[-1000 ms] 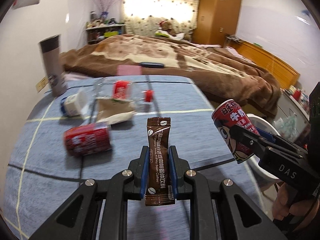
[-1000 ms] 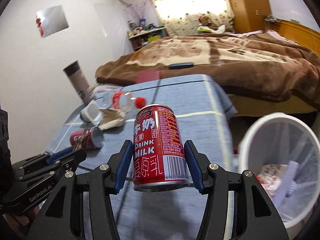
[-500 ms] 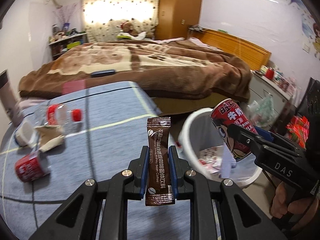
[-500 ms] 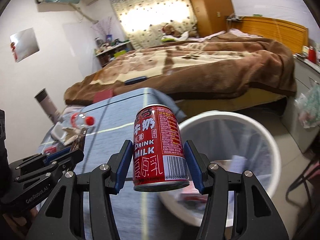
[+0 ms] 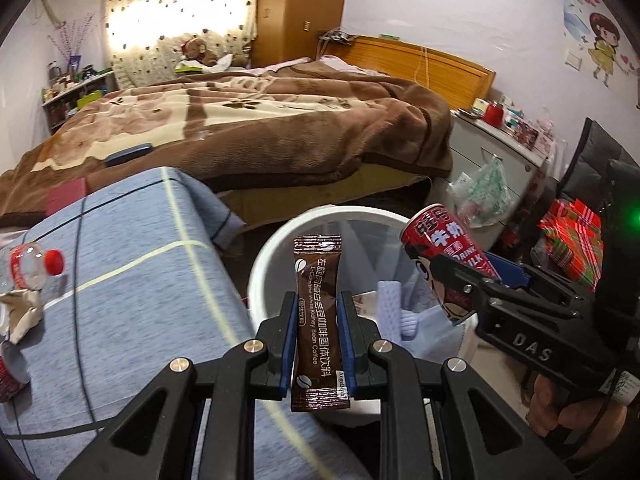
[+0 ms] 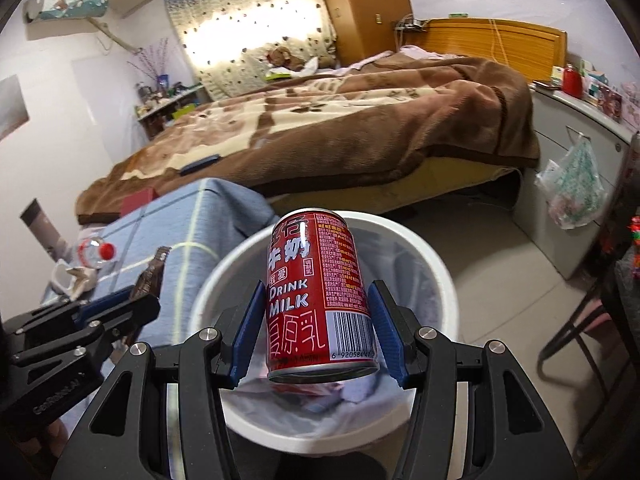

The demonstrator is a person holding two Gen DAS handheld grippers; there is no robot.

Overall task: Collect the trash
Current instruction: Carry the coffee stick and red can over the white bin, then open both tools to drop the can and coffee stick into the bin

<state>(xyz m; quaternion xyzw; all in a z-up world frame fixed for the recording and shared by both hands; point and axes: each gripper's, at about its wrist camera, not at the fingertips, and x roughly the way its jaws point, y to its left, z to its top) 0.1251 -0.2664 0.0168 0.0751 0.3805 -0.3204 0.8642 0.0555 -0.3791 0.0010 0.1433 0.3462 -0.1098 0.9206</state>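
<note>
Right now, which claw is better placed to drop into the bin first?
Right. The right claw holds the milk can over the white bin opening. The left claw, gripping the coffee sachet, seems nearer the bin's table-side rim.

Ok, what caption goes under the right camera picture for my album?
Right gripper holds a red cylindrical metal milk can over the round white plastic trash bin.

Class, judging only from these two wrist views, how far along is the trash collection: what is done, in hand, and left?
Done: the white bin already holds some trash. In hand: the left gripper grips a coffee sachet; the right gripper holds a milk can over the bin. Left: the plastic bottle, crumpled wrapper and another can on the table.
</note>
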